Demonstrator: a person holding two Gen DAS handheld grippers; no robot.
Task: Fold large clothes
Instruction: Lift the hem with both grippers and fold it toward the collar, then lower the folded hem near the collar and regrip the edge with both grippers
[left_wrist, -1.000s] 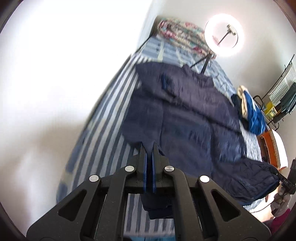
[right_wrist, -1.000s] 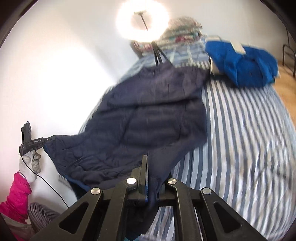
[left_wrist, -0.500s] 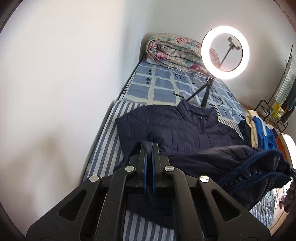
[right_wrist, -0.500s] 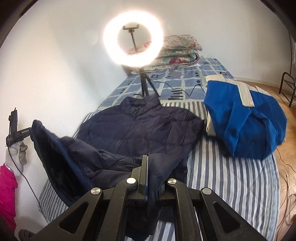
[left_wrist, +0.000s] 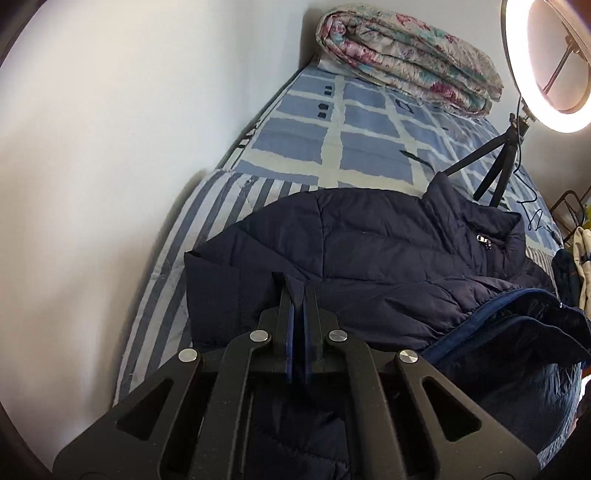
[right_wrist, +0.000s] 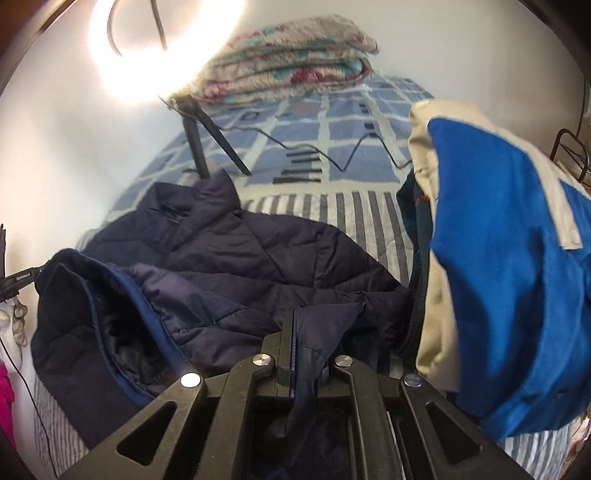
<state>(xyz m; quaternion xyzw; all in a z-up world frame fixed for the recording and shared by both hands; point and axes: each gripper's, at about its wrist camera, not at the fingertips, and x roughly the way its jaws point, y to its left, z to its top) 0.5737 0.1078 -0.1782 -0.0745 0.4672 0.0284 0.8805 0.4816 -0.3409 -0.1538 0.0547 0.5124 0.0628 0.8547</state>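
A dark navy quilted jacket (left_wrist: 369, 251) lies on the striped bed, collar toward the far end. Its lower part is doubled up over the chest, showing blue lining (left_wrist: 480, 325). My left gripper (left_wrist: 296, 284) is shut on the jacket's hem at the left side. In the right wrist view the same jacket (right_wrist: 258, 254) fills the middle, and my right gripper (right_wrist: 301, 317) is shut on a pinch of its navy fabric. The raised fold with blue trim (right_wrist: 136, 295) bulges at the left.
A folded blue and cream garment (right_wrist: 498, 258) lies close on the right. A ring light (left_wrist: 546, 66) on a tripod (left_wrist: 491, 173) stands just beyond the collar. A rolled floral quilt (left_wrist: 406, 55) sits at the bed's far end. The wall (left_wrist: 110, 147) runs along the left.
Both grippers have carried the jacket's lower edge up the bed toward the collar and lower, folding the jacket over itself. The ring light and quilt loom much closer.
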